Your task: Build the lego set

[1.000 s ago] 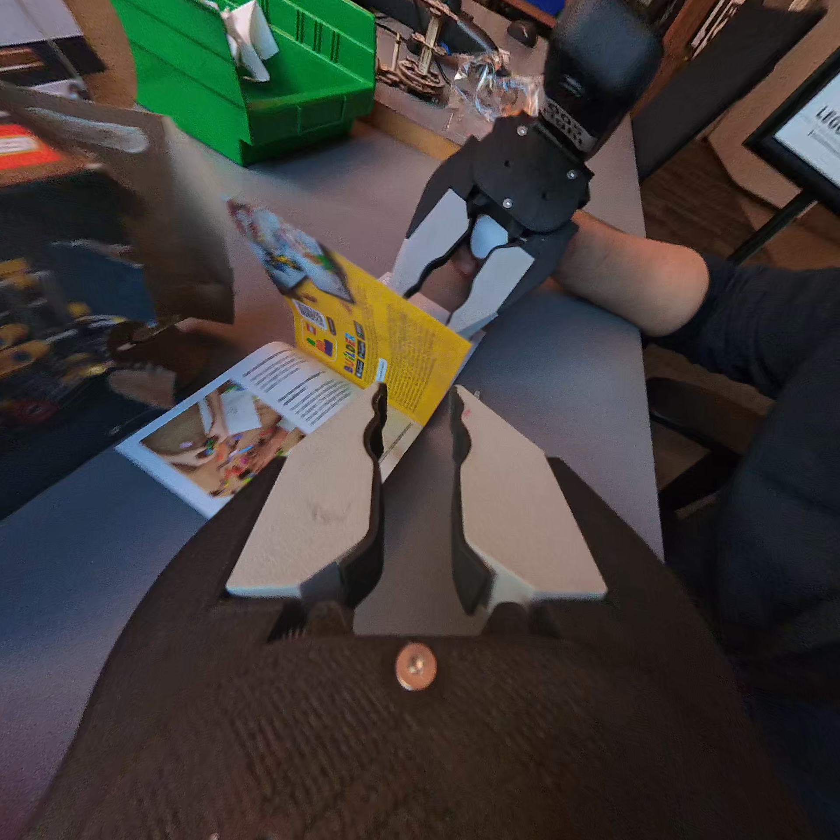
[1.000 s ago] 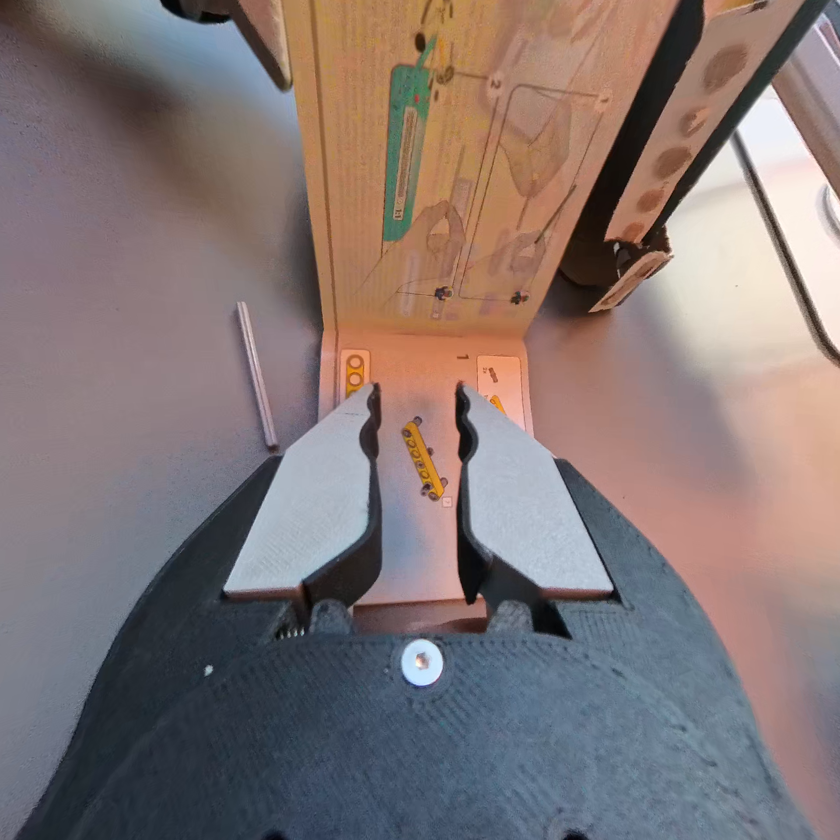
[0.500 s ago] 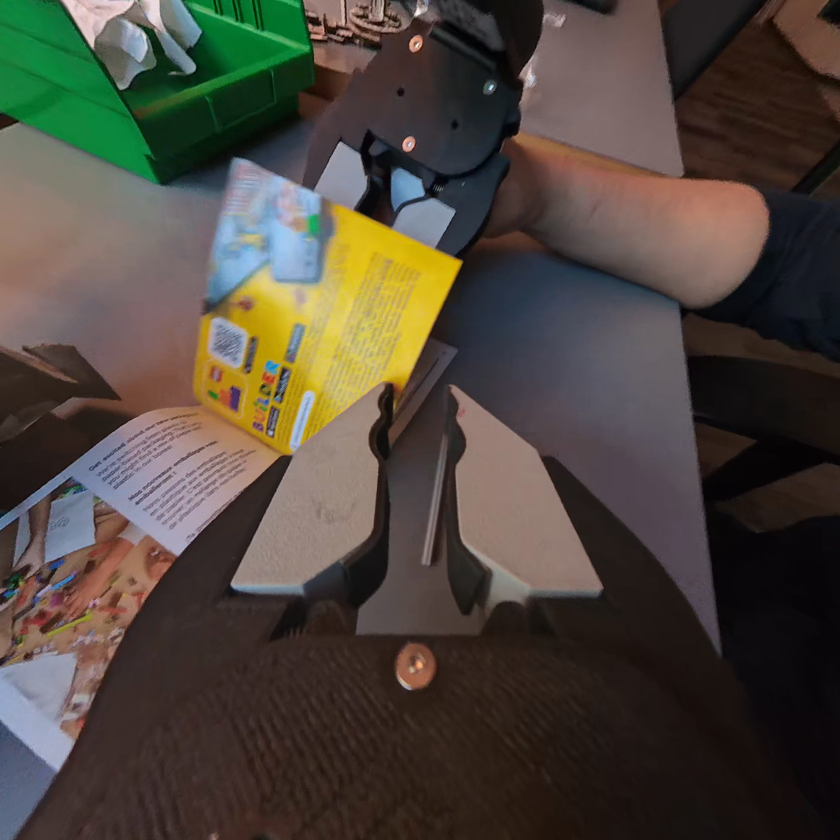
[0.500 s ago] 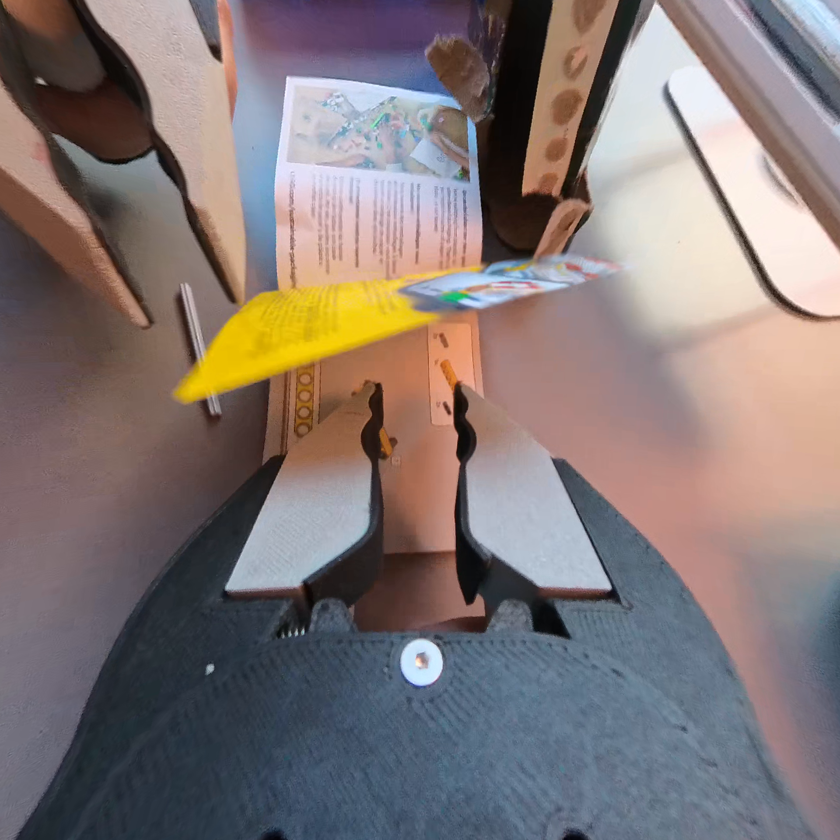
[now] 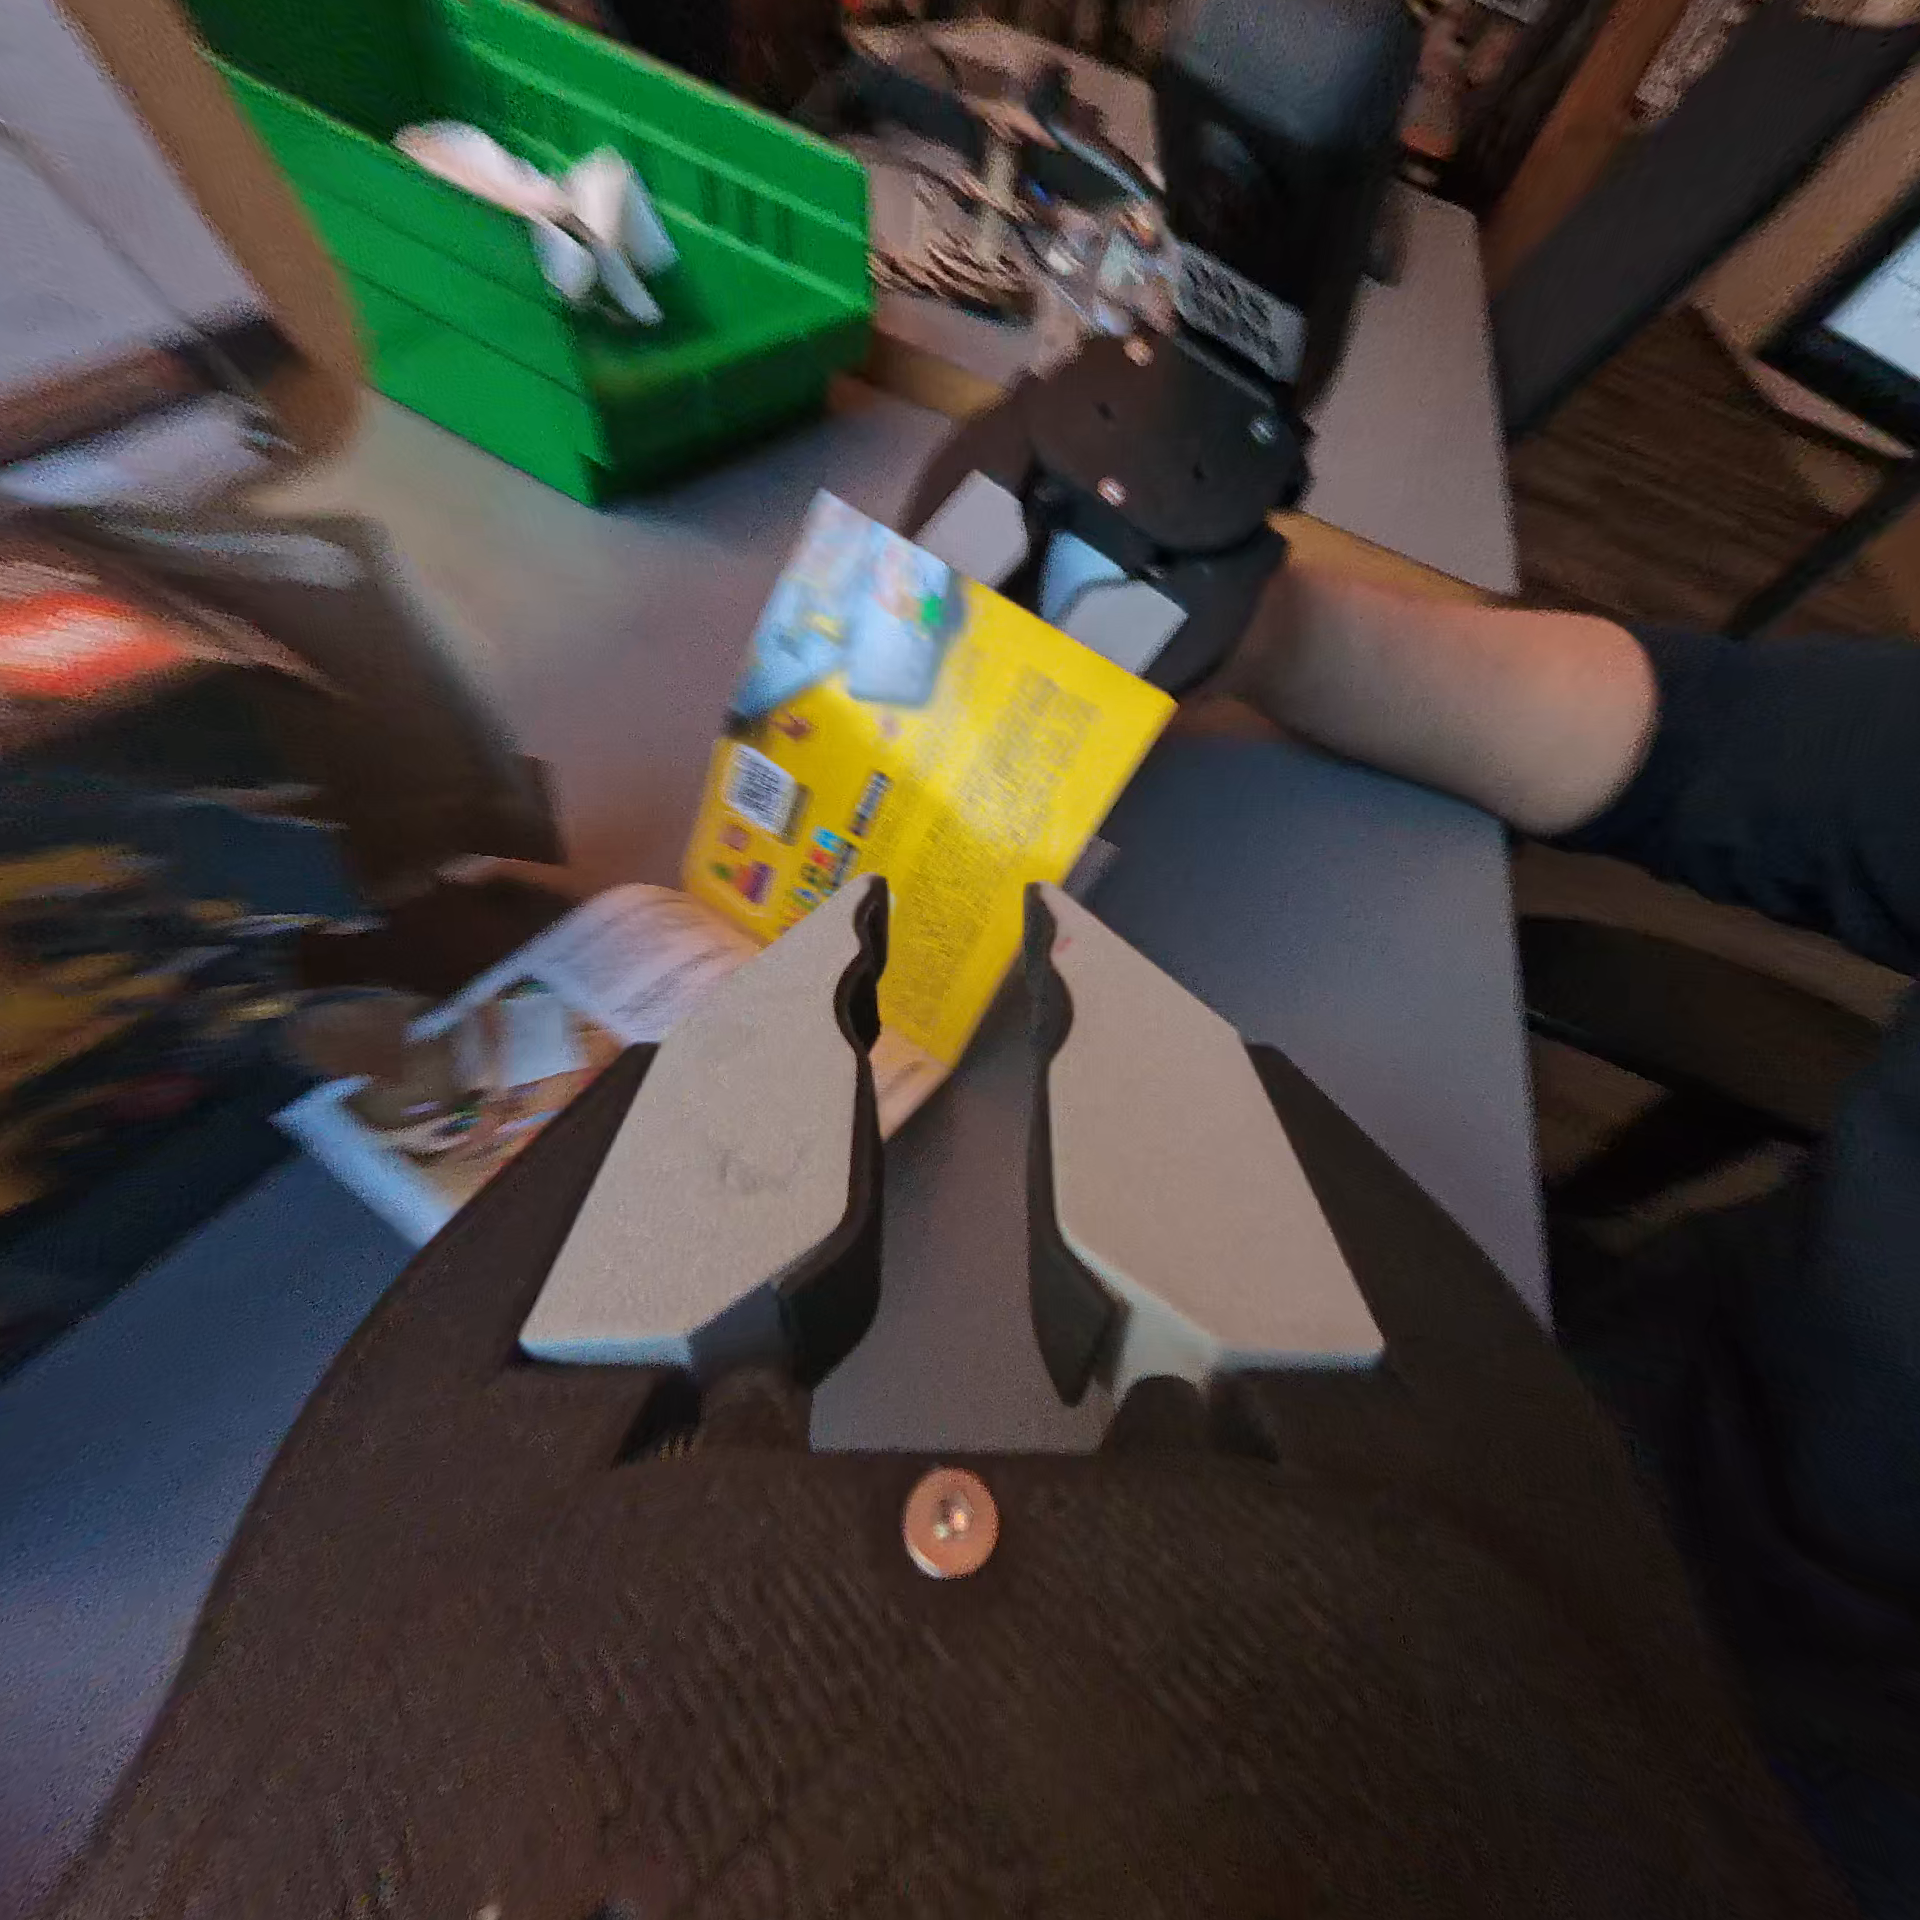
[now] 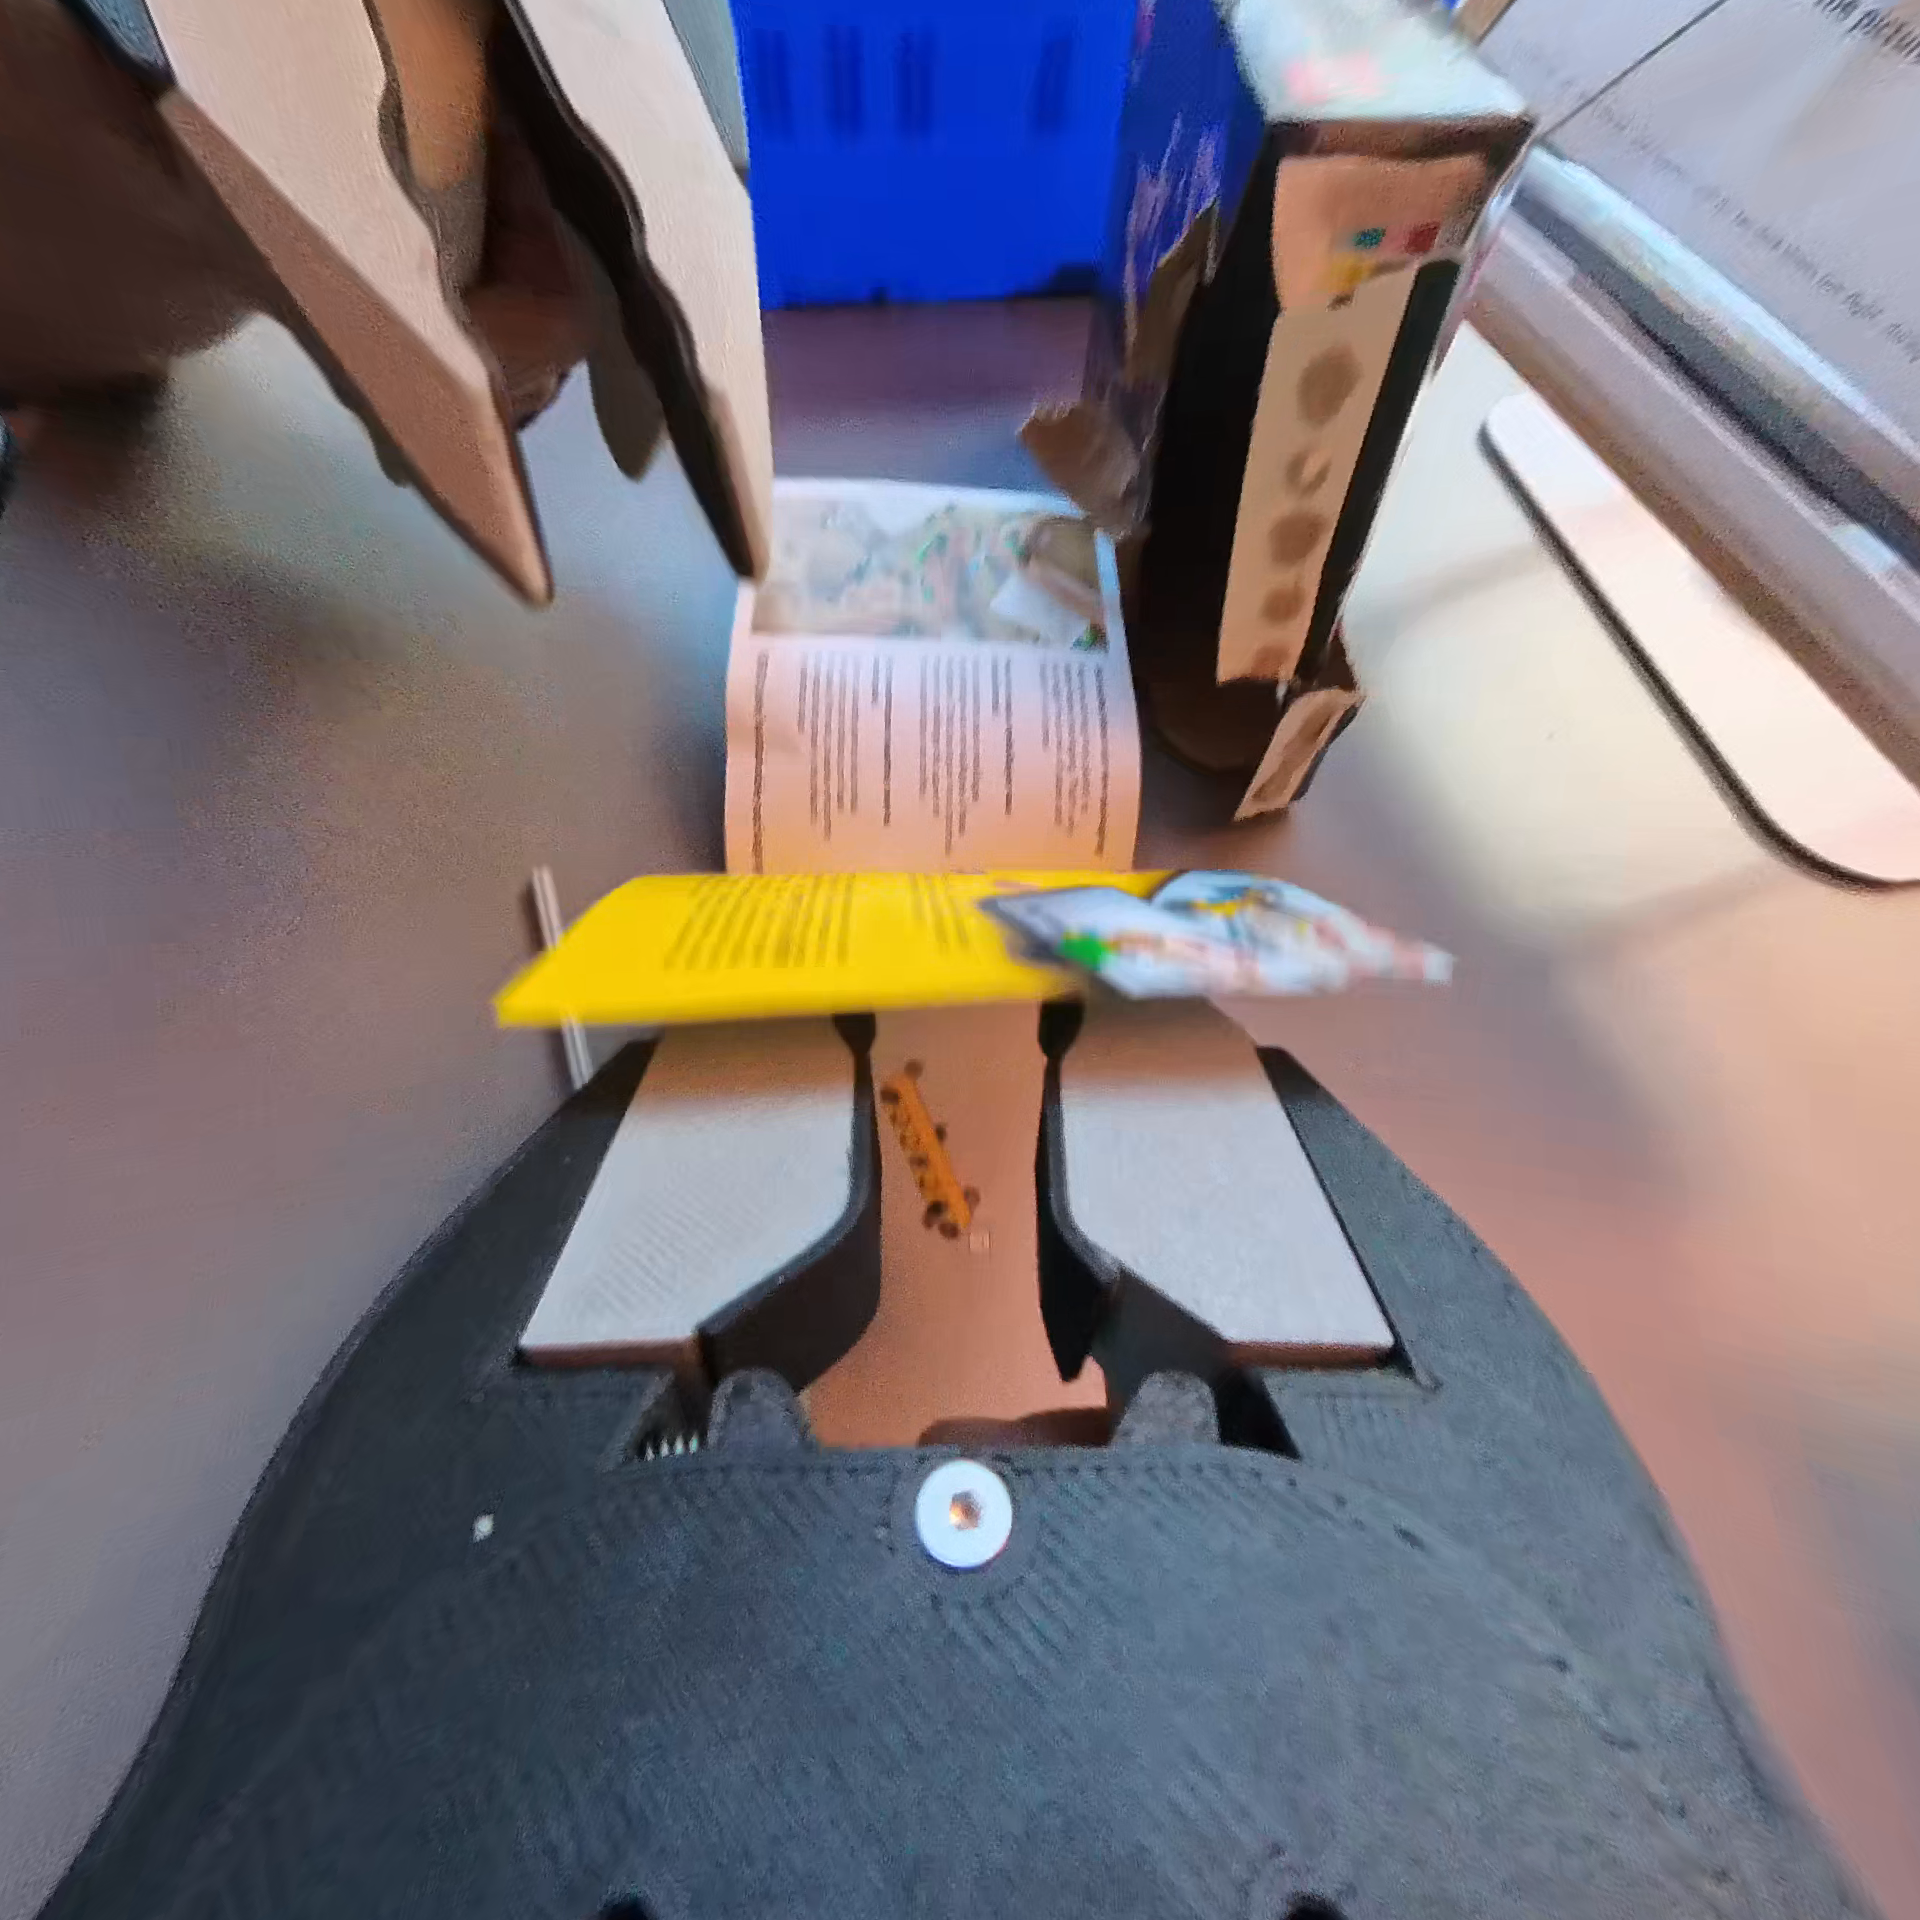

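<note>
1. the left gripper (image 5: 951, 914) hangs above the grey table (image 5: 1351, 935) with its jaws a moderate gap apart and nothing between them; its fingertips sit over the near edge of the instruction booklet (image 5: 935, 790) without clearly touching it.
2. the booklet lies open on the table between the two grippers. one white printed page (image 6: 925, 748) rests flat, and the yellow cover (image 6: 790, 945) stands lifted off the page.
3. the right gripper (image 6: 956, 1029) is also parted by a moderate gap and grips nothing. its tips are hidden under the lifted yellow cover, so contact there cannot be told; a booklet page with a printed yellow beam (image 6: 925, 1153) shows between the fingers.
4. a thin grey rod (image 6: 556, 966) lies on the table just left of the booklet.
5. the torn lego box (image 6: 1278, 468) stands upright just right of the booklet.
6. a green bin (image 5: 561, 260) sits at the far left of the table, and a blue bin (image 6: 925, 156) behind the booklet.
</note>
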`<state>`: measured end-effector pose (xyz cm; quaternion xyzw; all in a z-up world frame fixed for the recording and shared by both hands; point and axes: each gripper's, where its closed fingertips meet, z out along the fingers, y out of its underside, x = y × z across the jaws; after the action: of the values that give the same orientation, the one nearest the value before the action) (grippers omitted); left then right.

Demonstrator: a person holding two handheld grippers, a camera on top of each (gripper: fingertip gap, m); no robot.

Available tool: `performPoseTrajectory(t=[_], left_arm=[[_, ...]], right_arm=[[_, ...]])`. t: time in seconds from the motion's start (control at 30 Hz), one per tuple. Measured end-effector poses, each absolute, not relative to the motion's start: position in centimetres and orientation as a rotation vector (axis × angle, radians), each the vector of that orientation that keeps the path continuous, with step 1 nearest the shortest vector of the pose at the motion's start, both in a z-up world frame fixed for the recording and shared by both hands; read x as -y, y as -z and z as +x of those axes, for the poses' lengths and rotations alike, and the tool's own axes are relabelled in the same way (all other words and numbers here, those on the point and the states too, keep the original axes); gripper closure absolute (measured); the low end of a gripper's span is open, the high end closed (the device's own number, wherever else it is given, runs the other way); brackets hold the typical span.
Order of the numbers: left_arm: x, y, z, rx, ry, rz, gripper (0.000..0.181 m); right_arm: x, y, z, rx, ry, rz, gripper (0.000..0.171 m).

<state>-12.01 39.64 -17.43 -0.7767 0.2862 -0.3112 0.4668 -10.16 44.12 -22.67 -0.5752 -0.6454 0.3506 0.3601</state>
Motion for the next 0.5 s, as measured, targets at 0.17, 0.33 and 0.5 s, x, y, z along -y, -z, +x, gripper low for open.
performPoseTrajectory(t=[0.17, 0.33, 0.5], left_arm=[[-41.4, 14.7, -18.1, -0.591, 0.432, -1.859, 0.169], [-41.3, 17.1, -17.6, -0.655, 0.45, -1.948, 0.172], [-41.1, 21.7, -17.7, -0.736, 0.396, -2.146, 0.179]], right_arm=[[-44.7, 23.8, -13.6, 1.642, -0.743, -1.582, 0.155], [-42.8, 27.3, -14.4, 1.824, -0.646, -1.671, 0.163], [-43.1, 27.2, -13.3, 1.84, -0.532, -1.615, 0.164]])
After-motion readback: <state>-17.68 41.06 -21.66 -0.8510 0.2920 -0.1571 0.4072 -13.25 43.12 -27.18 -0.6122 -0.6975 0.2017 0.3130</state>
